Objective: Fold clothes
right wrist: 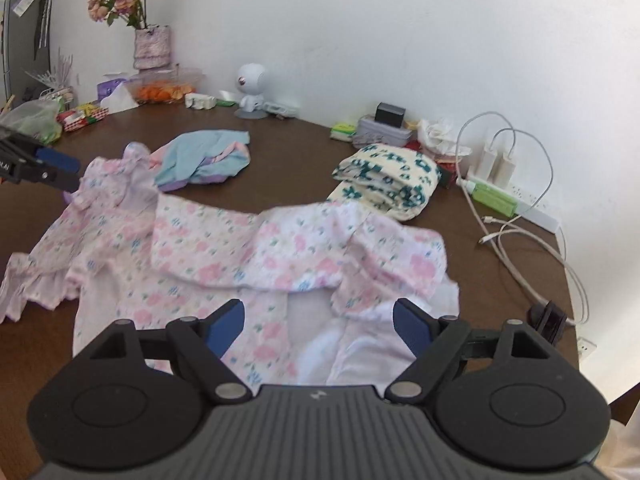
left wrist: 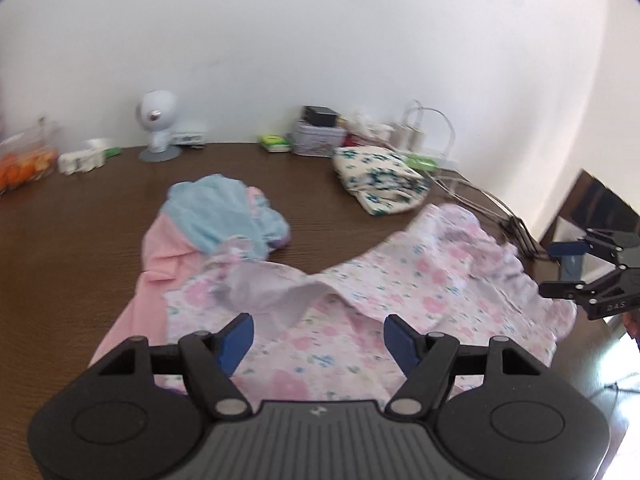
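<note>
- The left gripper (left wrist: 318, 338) has its jaws spread wide above the pink flowered garment (left wrist: 360, 280), pinching nothing.
- The right gripper (right wrist: 318, 326) is likewise spread over the same garment (right wrist: 224, 240), with nothing clamped.
- The garment lies on the brown table (right wrist: 280, 160), its top edge folded over.
- Just beyond it on the left lies a crumpled blue and pink garment (right wrist: 204, 156).
- On the right sits a folded cream cloth with green flowers (right wrist: 384, 180).
- Along the wall stand a small white fan (right wrist: 250, 88), a tin (right wrist: 382, 132), chargers with cables (right wrist: 500, 160).
</note>
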`<state>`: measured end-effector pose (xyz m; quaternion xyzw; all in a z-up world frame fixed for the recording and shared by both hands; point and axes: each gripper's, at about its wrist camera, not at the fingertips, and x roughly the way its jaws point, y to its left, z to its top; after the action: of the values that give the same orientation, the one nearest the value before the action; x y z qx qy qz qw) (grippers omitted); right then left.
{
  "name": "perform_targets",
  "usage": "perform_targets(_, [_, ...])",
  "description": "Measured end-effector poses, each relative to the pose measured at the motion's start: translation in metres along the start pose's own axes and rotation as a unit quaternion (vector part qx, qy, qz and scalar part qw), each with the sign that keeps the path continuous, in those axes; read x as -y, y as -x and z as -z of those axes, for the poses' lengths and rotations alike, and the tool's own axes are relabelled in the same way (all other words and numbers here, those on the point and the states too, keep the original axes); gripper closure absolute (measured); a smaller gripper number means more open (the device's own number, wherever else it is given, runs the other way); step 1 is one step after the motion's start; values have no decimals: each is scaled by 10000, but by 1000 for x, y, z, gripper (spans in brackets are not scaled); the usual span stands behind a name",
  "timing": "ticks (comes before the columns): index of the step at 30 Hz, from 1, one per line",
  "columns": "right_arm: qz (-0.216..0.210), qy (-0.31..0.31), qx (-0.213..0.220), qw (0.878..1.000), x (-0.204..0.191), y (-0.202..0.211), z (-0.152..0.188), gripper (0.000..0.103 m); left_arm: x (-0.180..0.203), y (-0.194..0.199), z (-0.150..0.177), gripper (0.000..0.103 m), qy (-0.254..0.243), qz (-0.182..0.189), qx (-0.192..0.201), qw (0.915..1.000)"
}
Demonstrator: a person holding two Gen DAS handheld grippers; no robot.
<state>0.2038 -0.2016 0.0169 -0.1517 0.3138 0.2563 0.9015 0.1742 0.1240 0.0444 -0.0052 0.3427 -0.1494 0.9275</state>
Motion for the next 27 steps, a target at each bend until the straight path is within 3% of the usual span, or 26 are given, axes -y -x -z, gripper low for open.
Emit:
perform_targets(5, [-23, -73, -137, 9999, -19, 1, 40, 20, 66, -36, 0, 33, -1133, 220, -233, 9930])
perform_targets(10, [-43, -523, -52, 9986, -15, 0, 59, 21, 114, -93, -2, 42, -2196, -194, -638, 9733])
perform_targets(13, [-131, -654, 58, 9978, -14, 0, 64, 21, 123, -120, -7, 48, -2392, -388, -820, 9667])
perform_targets(15, [-193, -725, 123, 9971, -14, 0, 67, 21, 126, -135, -11, 63, -2443, -490, -928, 9640])
perform_targets(18, [-295, -783, 223, 9962, -15, 0, 70, 21, 121, -144, -18, 81, -2215, -352, -1024, 9691])
perform_targets(21, [-361, -826, 288, 9955, -16, -1, 71, 21, 114, -147, -23, 91, -1919, -96, -1031, 9759])
perform_targets(24, [-371, -888, 339, 9948, -16, -3, 72, 22, 113, -144, -25, 88, -1750, 1, -960, 9799])
perform_targets(26, [-352, -893, 366, 9947, -17, -3, 73, 22, 117, -138, -25, 66, -1764, 118, -893, 9802])
perform_targets(27, [-345, -890, 376, 9947, -17, -3, 74, 22, 120, -135, -25, 47, -1831, 169, -833, 9794])
